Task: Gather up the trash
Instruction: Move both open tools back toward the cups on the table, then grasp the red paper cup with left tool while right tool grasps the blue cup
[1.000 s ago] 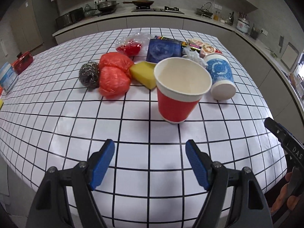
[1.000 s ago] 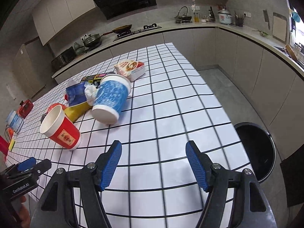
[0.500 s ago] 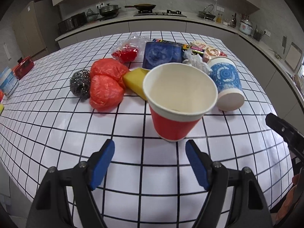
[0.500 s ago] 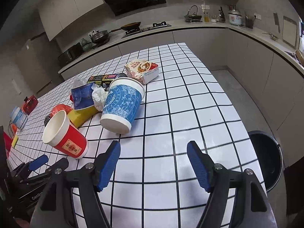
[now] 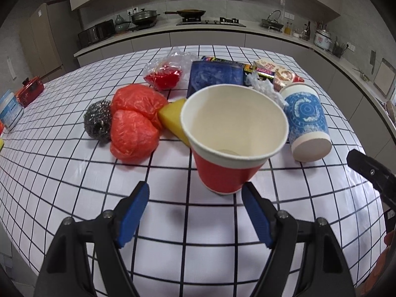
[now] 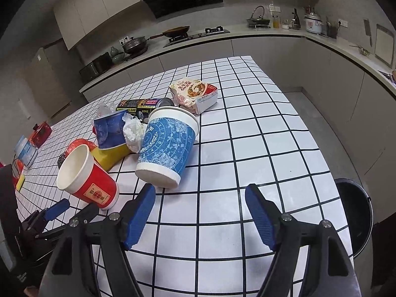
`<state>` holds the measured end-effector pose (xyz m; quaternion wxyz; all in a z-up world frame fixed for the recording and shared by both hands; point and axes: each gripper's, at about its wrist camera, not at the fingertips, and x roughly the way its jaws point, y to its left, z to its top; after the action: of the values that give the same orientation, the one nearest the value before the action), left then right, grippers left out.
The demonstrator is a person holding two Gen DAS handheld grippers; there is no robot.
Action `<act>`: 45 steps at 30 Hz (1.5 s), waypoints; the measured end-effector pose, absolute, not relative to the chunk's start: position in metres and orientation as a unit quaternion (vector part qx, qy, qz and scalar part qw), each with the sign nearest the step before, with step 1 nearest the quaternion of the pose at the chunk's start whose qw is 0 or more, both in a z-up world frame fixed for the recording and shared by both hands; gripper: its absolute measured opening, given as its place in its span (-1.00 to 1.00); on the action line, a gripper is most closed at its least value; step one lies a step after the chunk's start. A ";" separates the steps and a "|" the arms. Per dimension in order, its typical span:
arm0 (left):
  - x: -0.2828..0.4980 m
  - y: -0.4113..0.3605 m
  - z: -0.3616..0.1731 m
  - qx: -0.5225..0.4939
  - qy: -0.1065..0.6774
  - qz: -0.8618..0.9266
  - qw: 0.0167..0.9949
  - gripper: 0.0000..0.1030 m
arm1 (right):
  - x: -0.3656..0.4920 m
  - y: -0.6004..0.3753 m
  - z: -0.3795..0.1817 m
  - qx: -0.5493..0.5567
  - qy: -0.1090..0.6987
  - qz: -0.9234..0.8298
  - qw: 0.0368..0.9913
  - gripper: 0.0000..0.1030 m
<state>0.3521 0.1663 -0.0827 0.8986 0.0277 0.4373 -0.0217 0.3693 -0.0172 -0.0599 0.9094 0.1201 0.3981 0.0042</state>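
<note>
Standing upright, empty red cup (image 5: 229, 146)

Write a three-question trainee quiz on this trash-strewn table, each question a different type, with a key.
1. True or false: the red paper cup stands upright.
2. Multiple choice: the blue patterned cup is A) upright, B) lying on its side, C) stacked in the red one.
3. Fill in: both the left gripper and the right gripper are ____, holding nothing.

Key: 1 true; 2 B; 3 open.
</note>
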 end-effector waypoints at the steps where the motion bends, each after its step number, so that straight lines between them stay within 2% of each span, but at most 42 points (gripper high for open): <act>1: 0.353 0.166 -0.082 0.029 0.435 -0.022 0.900 0.52 | 0.370 -0.017 -0.060 0.120 0.398 0.004 0.909 0.50; 5: 0.358 0.164 -0.080 0.032 0.424 -0.031 0.904 0.52 | 0.372 -0.015 -0.061 0.120 0.398 0.002 0.909 0.50; 10: 0.359 0.155 -0.079 0.051 0.408 -0.044 0.910 0.76 | 0.372 -0.016 -0.062 0.121 0.398 0.001 0.909 0.50; 16: 0.371 0.147 -0.080 0.054 0.398 -0.050 0.915 0.76 | 0.373 -0.018 -0.064 0.119 0.397 -0.003 0.910 0.51; 23: 0.377 0.151 -0.077 0.025 0.381 -0.064 0.922 0.55 | 0.378 -0.020 -0.070 0.123 0.403 -0.006 0.907 0.51; 25: 0.378 0.150 -0.078 0.024 0.382 -0.070 0.921 0.19 | 0.381 -0.022 -0.071 0.125 0.403 -0.005 0.906 0.51; 31: 0.375 0.157 -0.074 0.006 0.376 -0.075 0.924 0.09 | 0.390 -0.018 -0.070 0.126 0.404 0.001 0.906 0.51; 45: 0.361 0.196 -0.075 -0.030 0.411 -0.062 0.909 0.08 | 0.432 0.009 -0.073 0.138 0.412 0.040 0.900 0.51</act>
<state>0.3614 0.1959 -0.0748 0.9089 -0.0304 0.4113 -0.0616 0.4318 0.0091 -0.0735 0.8997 0.1381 0.4121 0.0404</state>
